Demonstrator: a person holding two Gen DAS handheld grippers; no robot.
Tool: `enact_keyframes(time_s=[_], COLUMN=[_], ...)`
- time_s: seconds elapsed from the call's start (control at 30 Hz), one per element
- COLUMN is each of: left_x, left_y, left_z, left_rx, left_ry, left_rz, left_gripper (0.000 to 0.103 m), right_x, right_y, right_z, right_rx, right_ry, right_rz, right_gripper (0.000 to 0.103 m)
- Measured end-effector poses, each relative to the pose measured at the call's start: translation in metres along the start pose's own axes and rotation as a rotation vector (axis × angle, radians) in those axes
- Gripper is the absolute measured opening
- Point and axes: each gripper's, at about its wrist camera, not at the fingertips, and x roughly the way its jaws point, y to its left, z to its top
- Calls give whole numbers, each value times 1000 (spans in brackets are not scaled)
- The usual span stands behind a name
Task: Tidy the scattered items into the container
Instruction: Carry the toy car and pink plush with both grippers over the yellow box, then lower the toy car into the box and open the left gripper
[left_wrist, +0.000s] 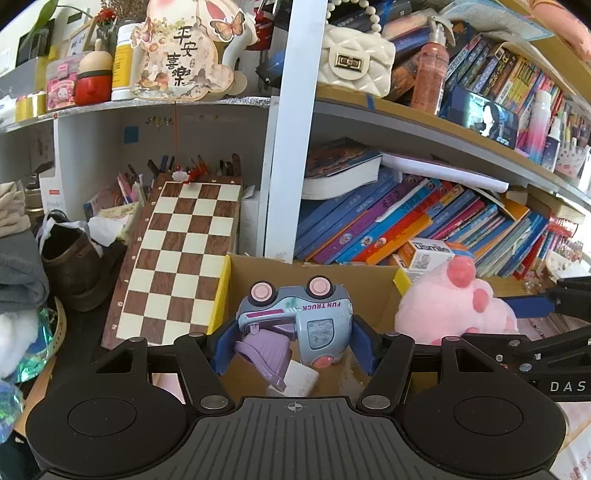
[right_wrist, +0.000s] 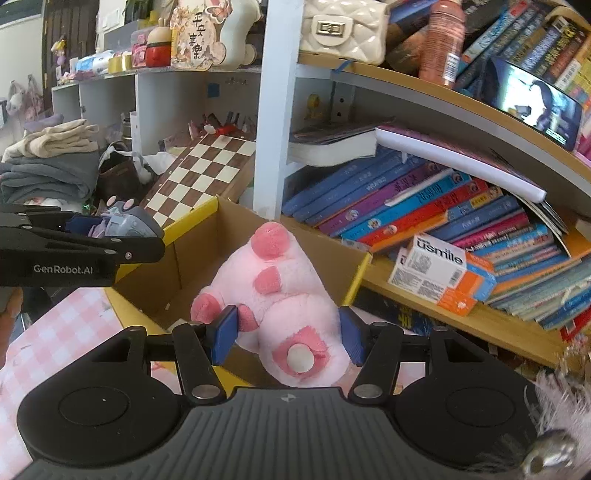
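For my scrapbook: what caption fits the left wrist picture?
Left tongs grip an upside-down toy truck over the cardboard box, the pink plush alongside.

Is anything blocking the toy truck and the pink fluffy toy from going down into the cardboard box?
Nothing visible does. The left tongs hold the toy truck upside down over the open cardboard box. The right tongs grip the pink plush toy above it too. A small white thing lies on the box's floor.
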Motion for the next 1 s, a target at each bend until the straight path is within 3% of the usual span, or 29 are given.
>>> enact_keyframes(time_s=[0.4, 0.77, 1.0], left_x=[52, 84, 104], left_y=[-6, 1, 5], left_z=[8, 2, 5], left_rx=[112, 157, 174], left_ry=[34, 76, 105], left_rz=[24, 69, 85], left_gripper=[62, 62, 63], right_x=[56, 109, 134], right_y=[3, -5, -10], right_z=[28, 38, 35], right_rx=[-80, -71, -90], right_ry=[12, 75, 107], right_rz=[26, 79, 61], right_gripper=[56, 55, 55])
